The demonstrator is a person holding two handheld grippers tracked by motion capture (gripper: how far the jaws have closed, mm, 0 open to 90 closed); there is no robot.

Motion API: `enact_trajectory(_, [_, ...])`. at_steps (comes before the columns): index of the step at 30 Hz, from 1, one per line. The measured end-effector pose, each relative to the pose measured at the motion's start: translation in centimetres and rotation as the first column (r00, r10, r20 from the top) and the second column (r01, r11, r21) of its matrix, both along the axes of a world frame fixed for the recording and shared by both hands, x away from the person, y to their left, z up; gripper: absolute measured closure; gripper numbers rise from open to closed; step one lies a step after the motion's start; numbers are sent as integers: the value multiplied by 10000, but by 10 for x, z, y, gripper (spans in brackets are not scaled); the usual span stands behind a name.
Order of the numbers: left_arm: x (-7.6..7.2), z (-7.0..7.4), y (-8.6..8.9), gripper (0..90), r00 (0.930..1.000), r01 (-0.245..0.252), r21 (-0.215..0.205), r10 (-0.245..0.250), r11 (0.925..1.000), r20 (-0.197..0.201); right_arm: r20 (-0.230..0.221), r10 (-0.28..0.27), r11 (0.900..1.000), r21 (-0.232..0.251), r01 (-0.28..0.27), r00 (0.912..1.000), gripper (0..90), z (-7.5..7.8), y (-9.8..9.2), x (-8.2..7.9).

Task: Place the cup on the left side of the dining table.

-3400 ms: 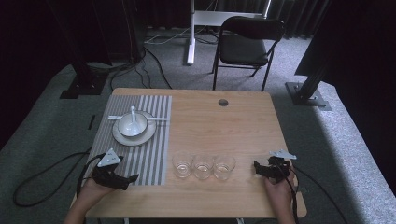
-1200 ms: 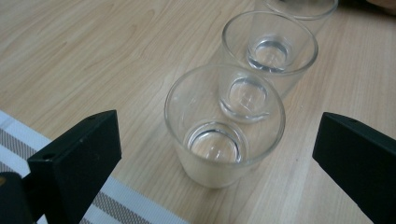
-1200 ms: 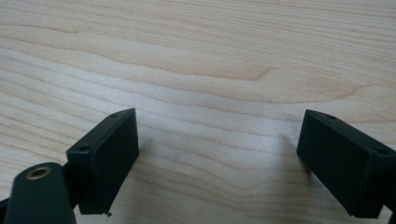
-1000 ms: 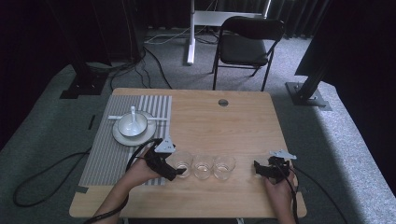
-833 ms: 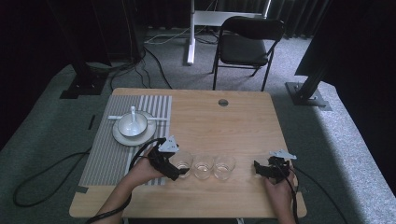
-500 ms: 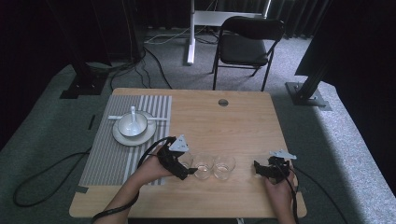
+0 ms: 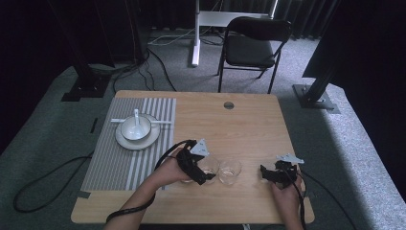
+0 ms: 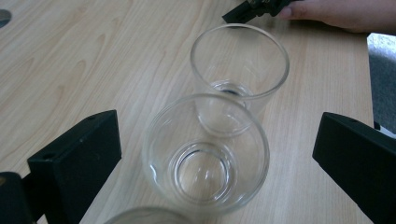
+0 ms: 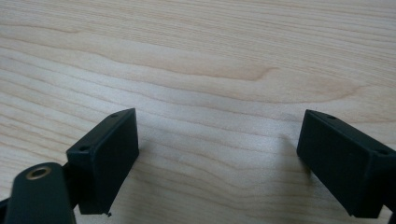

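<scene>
Left gripper (image 8: pixel 210 154) held wide, jaws astride middle glass (image 8: pixel 205 156); far glass (image 8: pixel 240 74) just behind, near-touching; knock or clink risked if closed crooked; right gripper (image 9: pixel 219 158) wide, resting on table (image 9: pixel 196 56)

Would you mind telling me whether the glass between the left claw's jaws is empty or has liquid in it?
Empty. In the left gripper view the glass stands upright, and its bare base shows clearly through the open mouth, with no liquid line on the wall.

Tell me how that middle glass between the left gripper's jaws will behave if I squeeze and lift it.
The middle glass looks smooth and clear, so it may slip against the flat fingers of the left gripper. It is probably rigid yet breakable, so squeeze gently. The far glass stands close behind it; a tilted lift could knock it.
</scene>
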State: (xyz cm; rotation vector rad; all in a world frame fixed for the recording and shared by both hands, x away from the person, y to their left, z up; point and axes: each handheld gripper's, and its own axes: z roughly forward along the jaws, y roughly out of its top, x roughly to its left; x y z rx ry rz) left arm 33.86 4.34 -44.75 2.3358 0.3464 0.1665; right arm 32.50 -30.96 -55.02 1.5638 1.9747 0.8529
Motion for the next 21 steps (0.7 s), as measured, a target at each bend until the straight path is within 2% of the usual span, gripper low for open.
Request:
enact_trajectory(7, [2, -4, -17, 15, 9996, 265, 349, -264, 9990, -31, -2, -2, 10000, -2, 2, 10000, 123, 0, 0, 0])
enact_trajectory(11, [4, -6, -26, 15, 9996, 276, 274, -273, 9992, -125, 0, -1, 10000, -4, 1, 10000, 122, 0, 0, 0])
enact_trajectory(12, [4, -6, -29, 15, 9993, 346, 357, -340, 9988, -155, -1, -3, 10000, -2, 3, 10000, 122, 0, 0, 0])
enact_trajectory(14, [4, -7, -35, 15, 9992, 397, 627, -400, 9972, 42, -1, -1, 10000, -3, 1, 10000, 123, 0, 0, 0])
enact_trajectory(17, [4, -7, -44, 15, 9990, 450, 818, -455, 9956, 36, -2, -1, 10000, -2, 1, 10000, 122, 0, 0, 0])
enact_trajectory(21, [5, -8, -54, 15, 9981, 606, 948, -594, 9936, -156, -6, -5, 10000, 5, 5, 10000, 122, 0, 0, 0])
